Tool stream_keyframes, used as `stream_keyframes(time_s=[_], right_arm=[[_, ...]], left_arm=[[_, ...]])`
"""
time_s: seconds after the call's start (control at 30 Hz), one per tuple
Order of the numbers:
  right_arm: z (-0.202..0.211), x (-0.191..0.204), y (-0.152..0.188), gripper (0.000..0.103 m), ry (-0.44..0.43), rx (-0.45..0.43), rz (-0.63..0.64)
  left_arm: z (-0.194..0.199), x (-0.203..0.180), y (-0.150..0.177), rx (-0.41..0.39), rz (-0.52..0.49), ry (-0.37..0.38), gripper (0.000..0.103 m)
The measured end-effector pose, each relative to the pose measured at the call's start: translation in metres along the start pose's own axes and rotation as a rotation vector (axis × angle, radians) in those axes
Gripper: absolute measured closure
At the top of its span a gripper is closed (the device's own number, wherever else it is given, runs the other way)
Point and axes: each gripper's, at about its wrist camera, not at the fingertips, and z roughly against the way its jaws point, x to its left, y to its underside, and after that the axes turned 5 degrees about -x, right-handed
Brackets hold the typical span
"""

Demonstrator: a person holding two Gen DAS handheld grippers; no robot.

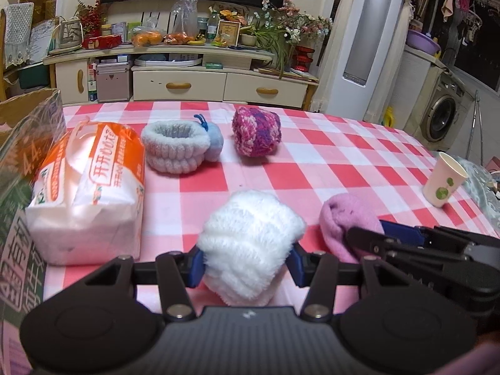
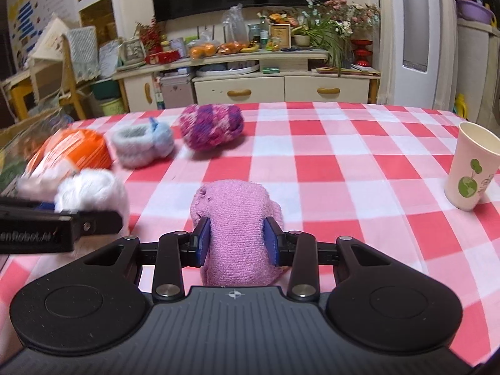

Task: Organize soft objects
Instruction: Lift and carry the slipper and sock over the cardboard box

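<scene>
A desk [image 1: 343,143] in red-and-white check carries several soft things. The left tongs [image 1: 245,265] are clamped on a fluffy white bundle [image 1: 250,243] near the front edge; its underside is hidden behind the tool body. Just to its right, the right tongs [image 2: 237,243] squeeze a pink towel roll [image 2: 234,218], lower end out of sight. Toward the far edge sit a pale blue plush ring [image 1: 175,147] and a purple knitted ball [image 1: 256,136]. A tissue pack [image 1: 90,193] lies at the left, blurred in the right view. A paper cup [image 2: 472,172] stands near the right edge.
</scene>
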Motion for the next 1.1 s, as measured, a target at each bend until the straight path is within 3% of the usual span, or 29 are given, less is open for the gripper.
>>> stream_keyframes(time_s=[0.6,0.87,1.1], right_arm=[[0.066,0.032,0.014,0.064,0.03,-0.038,0.054],[0.088,0.055,-0.007,0.064,0.037,-0.125,0.091],[0.102,0.086,-0.035,0.064,-0.012,-0.203,0.119]], left_arm=[[0.059,0.014,-0.003,-0.076,0.028,0.055,0.053],[0.078,0.032,-0.015,-0.121,0.051,0.05,0.053],[0.098,0.054,-0.032,-0.178,0.087,0.035,0.053]])
